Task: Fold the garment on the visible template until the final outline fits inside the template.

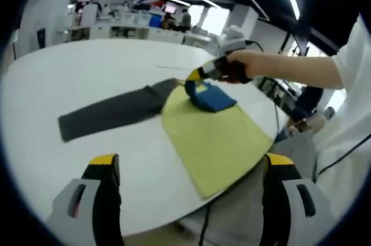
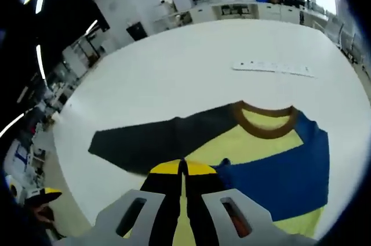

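A yellow shirt [image 1: 217, 136] lies flat on the white round table [image 1: 87, 66], its brown collar [image 2: 266, 123] towards the far side. The dark grey sleeve [image 1: 110, 112] stretches out to the left. The blue sleeve [image 1: 213, 98] is folded over the yellow body. My right gripper [image 2: 182, 167] is shut, and it appears to pinch the blue sleeve [image 2: 284, 170] at its end; a person's hand holds it over the shirt [image 1: 203, 75]. My left gripper [image 1: 191, 165] hangs open near the table's front edge, nothing between its jaws.
A white strip [image 2: 272, 67] lies on the table beyond the collar. A person in a white top [image 1: 348, 83] stands at the table's right edge, with cables hanging there. Office desks and shelves [image 1: 133, 22] line the background.
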